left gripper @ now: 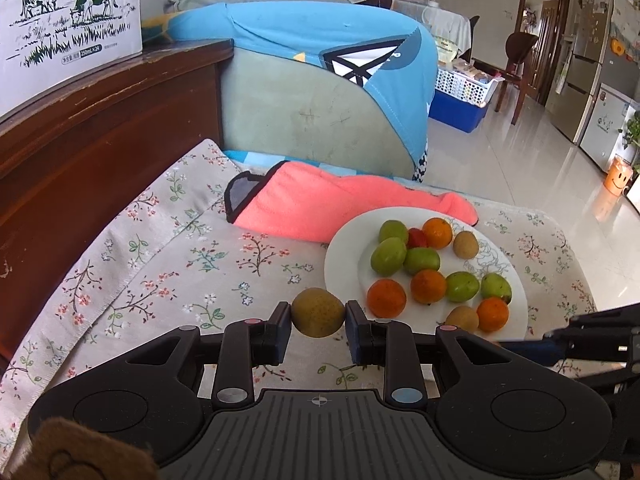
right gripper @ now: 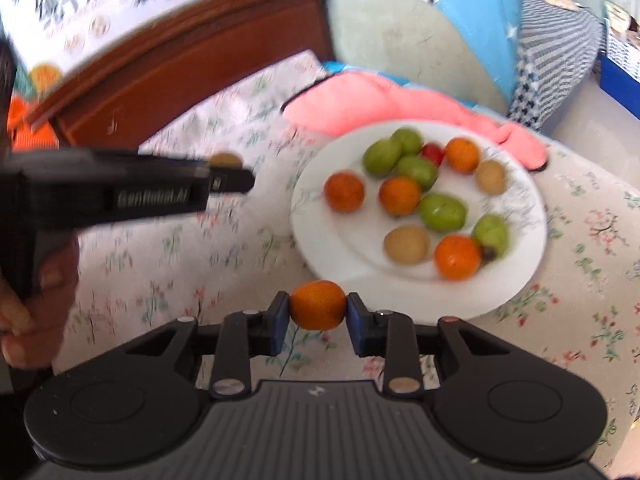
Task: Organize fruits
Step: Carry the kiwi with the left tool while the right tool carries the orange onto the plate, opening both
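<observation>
A white plate (left gripper: 344, 248) on the floral cloth holds several small green, orange and tan fruits and one red one. My left gripper (left gripper: 318, 322) is shut on a brownish-yellow round fruit (left gripper: 317, 311), held above the cloth just left of the plate. In the right wrist view that gripper (right gripper: 232, 178) shows from the side at the left, with the brownish fruit (right gripper: 226, 159) at its tip. My right gripper (right gripper: 318, 316) is shut on a small orange fruit (right gripper: 317, 303) just in front of the near rim of the plate (right gripper: 308, 216).
A pink towel (left gripper: 320, 204) lies behind the plate. A dark wooden board (left gripper: 100, 120) with a milk carton box (left gripper: 68, 20) on top runs along the left. A sofa arm under blue cloth (left gripper: 320, 92) stands behind. A hand (right gripper: 36, 304) grips the left tool.
</observation>
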The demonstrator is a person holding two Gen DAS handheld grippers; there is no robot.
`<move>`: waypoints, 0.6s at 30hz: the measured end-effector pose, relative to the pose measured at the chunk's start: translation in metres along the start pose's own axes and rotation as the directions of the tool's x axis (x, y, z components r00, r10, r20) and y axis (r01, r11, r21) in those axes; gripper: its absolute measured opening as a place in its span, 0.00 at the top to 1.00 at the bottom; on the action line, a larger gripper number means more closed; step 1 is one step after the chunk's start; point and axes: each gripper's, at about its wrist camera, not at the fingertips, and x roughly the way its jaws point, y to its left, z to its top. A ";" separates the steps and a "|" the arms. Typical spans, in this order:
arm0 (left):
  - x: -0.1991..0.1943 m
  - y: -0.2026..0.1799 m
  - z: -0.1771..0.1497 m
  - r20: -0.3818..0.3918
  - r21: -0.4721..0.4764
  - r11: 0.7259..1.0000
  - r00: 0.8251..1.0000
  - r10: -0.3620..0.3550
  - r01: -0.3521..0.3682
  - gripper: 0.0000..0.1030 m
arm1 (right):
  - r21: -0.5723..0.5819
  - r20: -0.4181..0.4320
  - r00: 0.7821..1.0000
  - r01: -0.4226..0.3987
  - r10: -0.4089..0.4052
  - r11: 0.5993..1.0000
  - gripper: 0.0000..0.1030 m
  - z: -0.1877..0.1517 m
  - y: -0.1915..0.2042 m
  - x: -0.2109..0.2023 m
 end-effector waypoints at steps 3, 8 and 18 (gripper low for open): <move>0.000 -0.007 0.006 0.013 -0.010 1.000 1.000 -0.015 0.015 0.74 | 0.070 0.083 0.996 0.029 -0.035 0.997 0.70 0.016 -0.018 -0.017; 0.004 -0.026 0.008 0.008 0.016 0.999 0.999 -0.043 0.043 0.74 | 0.200 0.171 0.981 0.057 -0.092 0.978 0.70 0.038 -0.051 -0.034; 0.026 -0.045 0.003 -0.055 0.008 0.998 0.996 -0.063 0.063 0.74 | 0.407 0.130 0.989 0.006 -0.065 0.913 0.70 0.048 -0.089 -0.003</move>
